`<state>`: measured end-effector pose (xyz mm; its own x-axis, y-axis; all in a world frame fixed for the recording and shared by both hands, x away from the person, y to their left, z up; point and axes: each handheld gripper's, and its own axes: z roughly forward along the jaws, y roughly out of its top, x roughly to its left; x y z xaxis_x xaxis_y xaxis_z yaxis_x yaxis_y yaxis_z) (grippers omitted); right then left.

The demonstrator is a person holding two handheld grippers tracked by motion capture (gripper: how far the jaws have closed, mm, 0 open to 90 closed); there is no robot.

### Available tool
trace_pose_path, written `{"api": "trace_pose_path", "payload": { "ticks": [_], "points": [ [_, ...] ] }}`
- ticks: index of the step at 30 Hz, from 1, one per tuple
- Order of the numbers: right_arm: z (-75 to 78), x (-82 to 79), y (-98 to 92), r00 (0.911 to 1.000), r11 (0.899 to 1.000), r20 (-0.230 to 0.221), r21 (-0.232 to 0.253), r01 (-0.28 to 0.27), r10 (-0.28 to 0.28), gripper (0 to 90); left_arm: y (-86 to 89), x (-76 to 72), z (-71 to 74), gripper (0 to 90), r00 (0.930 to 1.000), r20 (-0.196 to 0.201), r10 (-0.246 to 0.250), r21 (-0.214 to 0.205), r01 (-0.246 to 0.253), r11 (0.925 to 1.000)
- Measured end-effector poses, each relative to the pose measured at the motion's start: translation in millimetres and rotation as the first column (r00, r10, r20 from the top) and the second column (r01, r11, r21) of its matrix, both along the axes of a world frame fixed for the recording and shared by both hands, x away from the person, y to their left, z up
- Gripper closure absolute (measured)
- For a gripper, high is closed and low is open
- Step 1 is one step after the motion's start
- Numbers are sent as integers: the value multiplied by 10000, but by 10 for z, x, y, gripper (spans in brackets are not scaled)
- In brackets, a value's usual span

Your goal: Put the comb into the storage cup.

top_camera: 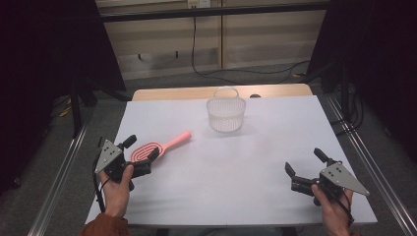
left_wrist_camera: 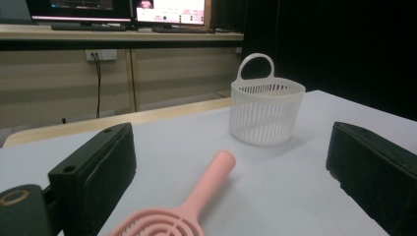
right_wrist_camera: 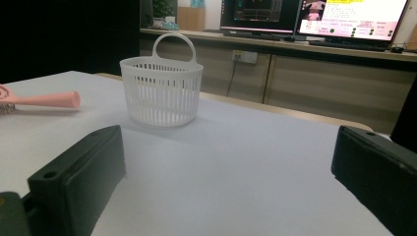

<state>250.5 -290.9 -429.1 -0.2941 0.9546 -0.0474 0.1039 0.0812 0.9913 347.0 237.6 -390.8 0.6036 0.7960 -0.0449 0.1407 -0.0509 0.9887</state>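
L gripper point(top_camera: 142, 150): you hold it at the table's near-left; jaws spread wide, grasping nothing. Its two jaws sit either side of the brush head, not pressing it as far as the high view shows.
L gripper view: brush head lies low between your two black jaws, gap on both sides; handle runs away from you twd the basket.
Brush point(top_camera: 160, 147): pink, flat on the sheet, head w/ oval ribs at your L gripper, handle pointing up-right twd table centre. Handle end is well apart from the basket.
Basket point(top_camera: 225, 114): white, slotted wall, loop handle at its back rim, upright near the far edge, approx. centre. Whether anything is inside, can't tell.
R gripper point(top_camera: 304, 165): you hold it at the near-right; jaws released, wide apart, nothing between them but bare sheet. Well apart from brush and basket.
R gripper view: basket stands ahead-left of your jaws, brush handle tip at the far left edge.
Sheet point(top_camera: 255, 162): white, covers most of the wooden table point(top_camera: 167, 93), wood strip bare at the far edge.
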Motion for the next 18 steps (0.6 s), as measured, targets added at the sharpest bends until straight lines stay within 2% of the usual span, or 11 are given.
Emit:
{"api": "trace_pose_path", "payload": {
  "ticks": [3, 4, 7, 8, 10, 13, 14, 18],
  "points": [
    [-2, 1, 4, 10000, 10000, -18, -5, -25, 25, 0, -14, 40, 13, 37, 9999, 127, 25, -12, -25, 10000],
    [-2, 1, 7, 10000, 10000, 5, 4, -39, 39, 0, -32, 77, 13, 34, 9999, 99, 61, 136, -63, 9999],
    [-1, 0, 2, 10000, 10000, 7, -2, -36, 36, 0, -53, 110, 9, 33, 9999, 148, 14, 216, -17, 9998],
    [1, -3, 1, 10000, 10000, 32, 6, -19, 19, 0, -63, 152, 9, 29, 9995, 186, -241, 276, 236, 9993],
    [1, -4, 1, 10000, 10000, 37, -2, -24, 24, 0, -67, 176, 11, 25, 9995, 183, -248, 423, 240, 9988],
    [1, -5, 7, 10000, 10000, 25, -12, -40, 41, 0, -84, 228, 35, 14, 9995, 223, -226, 315, 219, 9993],
    [1, -4, 8, 10000, 10000, 12, -20, -48, 48, 0, -91, 265, 62, 14, 9988, 464, -164, 371, 146, 9992],
    [1, -4, 4, 10000, 10000, 33, -20, -36, 36, 0, -103, 362, 86, 15, 9985, 515, -163, 451, 140, 9989]
  ]
}}
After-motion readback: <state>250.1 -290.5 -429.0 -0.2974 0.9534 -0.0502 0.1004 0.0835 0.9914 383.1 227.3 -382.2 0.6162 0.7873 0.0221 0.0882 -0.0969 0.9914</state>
